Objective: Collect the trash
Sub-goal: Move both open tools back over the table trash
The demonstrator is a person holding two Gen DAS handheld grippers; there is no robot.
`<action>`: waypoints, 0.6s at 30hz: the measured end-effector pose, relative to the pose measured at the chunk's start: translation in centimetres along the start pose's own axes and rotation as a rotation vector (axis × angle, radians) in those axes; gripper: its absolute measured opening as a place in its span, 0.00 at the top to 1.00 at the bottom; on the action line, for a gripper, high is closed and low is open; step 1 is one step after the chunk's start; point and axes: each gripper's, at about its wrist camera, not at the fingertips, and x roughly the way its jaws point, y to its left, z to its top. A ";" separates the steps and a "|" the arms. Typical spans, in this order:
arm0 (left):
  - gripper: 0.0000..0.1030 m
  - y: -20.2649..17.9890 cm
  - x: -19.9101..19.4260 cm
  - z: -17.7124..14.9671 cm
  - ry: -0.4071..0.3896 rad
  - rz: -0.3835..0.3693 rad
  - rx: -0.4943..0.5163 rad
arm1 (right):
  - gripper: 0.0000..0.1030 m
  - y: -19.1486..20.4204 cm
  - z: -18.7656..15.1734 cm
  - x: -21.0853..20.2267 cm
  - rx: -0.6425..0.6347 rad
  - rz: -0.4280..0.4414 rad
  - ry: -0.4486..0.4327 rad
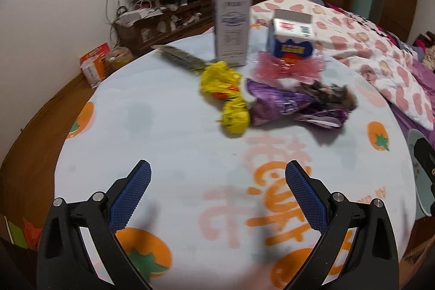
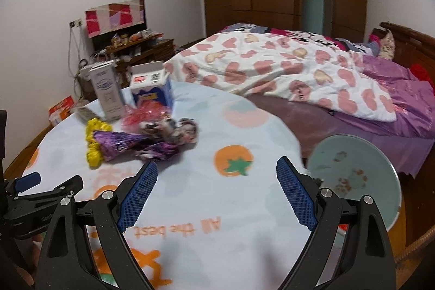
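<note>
Left gripper and right gripper are held spread, empty; wrappers and boxes are seen ahead.

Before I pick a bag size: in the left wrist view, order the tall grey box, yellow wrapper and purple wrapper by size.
1. Purple wrapper
2. Tall grey box, farther back, so possibly bigger
3. Yellow wrapper
</note>
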 end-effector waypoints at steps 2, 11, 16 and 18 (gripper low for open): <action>0.06 0.6 0.3 0.0 0.003 0.006 -0.007 | 0.15 0.9 0.0 0.3 -0.012 0.011 0.004; 0.06 2.2 1.8 0.3 0.023 0.031 -0.028 | 0.16 3.3 0.1 2.4 -0.042 0.047 0.041; 0.06 3.1 2.9 0.6 0.033 0.044 -0.039 | 0.21 3.5 0.4 4.4 -0.037 0.054 0.071; 0.06 3.4 3.3 0.7 0.036 0.048 -0.041 | 0.21 3.5 0.8 5.1 -0.032 0.051 0.081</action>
